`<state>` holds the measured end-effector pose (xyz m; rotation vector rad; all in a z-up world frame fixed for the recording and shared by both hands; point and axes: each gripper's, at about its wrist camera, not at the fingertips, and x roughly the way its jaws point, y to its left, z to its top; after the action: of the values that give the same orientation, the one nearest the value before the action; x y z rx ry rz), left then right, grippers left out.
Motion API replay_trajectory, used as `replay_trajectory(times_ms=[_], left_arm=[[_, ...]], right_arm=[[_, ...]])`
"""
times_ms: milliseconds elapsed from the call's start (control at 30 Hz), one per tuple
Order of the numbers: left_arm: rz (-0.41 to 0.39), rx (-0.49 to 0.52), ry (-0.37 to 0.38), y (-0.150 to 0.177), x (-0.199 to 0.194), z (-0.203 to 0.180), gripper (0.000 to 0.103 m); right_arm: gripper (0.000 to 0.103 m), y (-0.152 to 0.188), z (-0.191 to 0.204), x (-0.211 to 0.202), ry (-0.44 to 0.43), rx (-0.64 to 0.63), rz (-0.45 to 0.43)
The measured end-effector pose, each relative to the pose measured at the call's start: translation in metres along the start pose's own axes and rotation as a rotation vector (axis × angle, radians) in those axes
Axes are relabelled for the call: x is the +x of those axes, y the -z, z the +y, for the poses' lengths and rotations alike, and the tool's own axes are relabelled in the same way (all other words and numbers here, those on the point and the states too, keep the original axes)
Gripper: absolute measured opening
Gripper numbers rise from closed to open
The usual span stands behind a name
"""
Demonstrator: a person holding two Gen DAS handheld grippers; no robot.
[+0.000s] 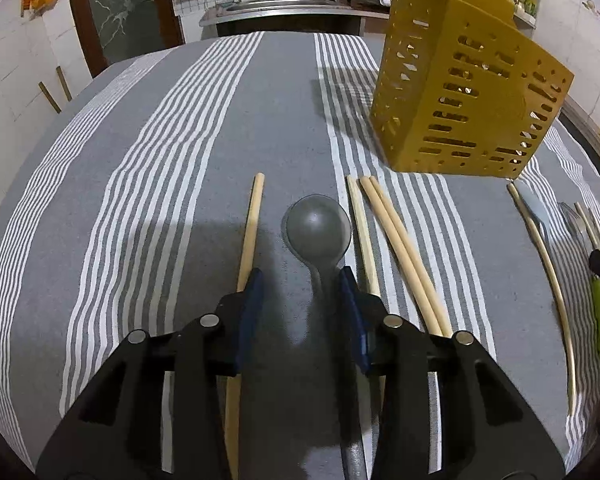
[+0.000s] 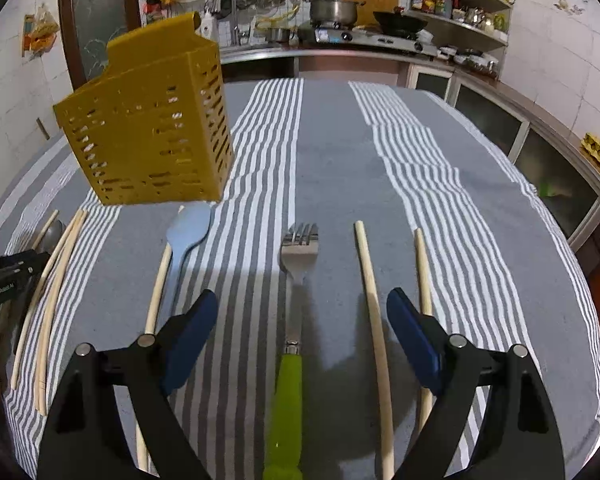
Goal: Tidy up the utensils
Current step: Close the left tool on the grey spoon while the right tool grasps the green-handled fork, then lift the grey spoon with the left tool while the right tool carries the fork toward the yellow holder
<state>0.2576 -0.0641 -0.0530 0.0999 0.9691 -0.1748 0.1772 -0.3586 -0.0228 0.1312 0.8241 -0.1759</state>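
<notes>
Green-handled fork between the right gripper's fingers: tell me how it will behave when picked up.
The fork looks stiff: metal tines and neck, solid green handle. It will probably not roll, since it lies flat on the striped cloth. The glossy handle may be somewhat slippery for the right gripper, whose open jaws also straddle a chopstick, so that could get caught too.

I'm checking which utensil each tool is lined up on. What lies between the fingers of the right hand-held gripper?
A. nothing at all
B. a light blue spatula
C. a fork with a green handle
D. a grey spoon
C: in the right wrist view the fork with a green handle lies on the striped cloth between the fingers of the open right hand-held gripper, with a wooden chopstick beside it.
</notes>
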Motion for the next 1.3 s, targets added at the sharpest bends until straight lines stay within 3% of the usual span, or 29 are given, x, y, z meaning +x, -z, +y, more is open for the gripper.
replay_trajectory(times_ms=[167, 300, 433, 500, 567, 600, 667, 767, 833, 1100, 1300], left_arm=[[0.016, 0.033, -0.004, -0.007, 0.004, -0.003, 0.037], [0.011, 0.048, -0.019, -0.008, 0.007, -0.005, 0.039], [0.013, 0.058, -0.033, -0.01, 0.01, -0.007, 0.038], [0.01, 0.062, -0.029, -0.011, 0.011, -0.009, 0.03], [0.01, 0.066, -0.019, -0.013, 0.01, -0.011, 0.023], [0.01, 0.069, -0.016, -0.013, 0.01, -0.012, 0.017], [0.009, 0.075, -0.014, -0.013, 0.009, -0.014, 0.008], [0.008, 0.061, 0.004, -0.013, 0.007, -0.011, 0.008], [0.003, 0.044, 0.019, -0.014, 0.004, -0.008, 0.008], [-0.001, 0.038, 0.015, -0.014, 0.002, -0.006, 0.008], [-0.007, 0.044, 0.026, -0.011, 0.0, -0.01, 0.008]], right_arm=[[0.084, -0.009, 0.001, 0.014, 0.0, -0.007, 0.04], [0.07, -0.013, -0.003, 0.035, 0.027, 0.006, 0.091], [0.069, -0.018, -0.001, 0.042, 0.026, -0.001, 0.102], [0.066, -0.021, 0.001, 0.045, 0.03, 0.001, 0.101], [0.037, -0.022, 0.002, 0.044, 0.023, 0.005, 0.099], [0.032, -0.022, 0.001, 0.043, 0.022, 0.016, 0.101], [0.026, -0.025, -0.003, 0.041, 0.004, 0.031, 0.106], [0.021, -0.025, -0.009, 0.035, -0.013, 0.052, 0.098], [0.011, -0.025, -0.01, 0.03, -0.025, 0.06, 0.09], [0.012, -0.026, -0.017, 0.032, -0.036, 0.031, 0.09], [0.004, -0.032, -0.01, 0.03, -0.059, -0.009, 0.076]])
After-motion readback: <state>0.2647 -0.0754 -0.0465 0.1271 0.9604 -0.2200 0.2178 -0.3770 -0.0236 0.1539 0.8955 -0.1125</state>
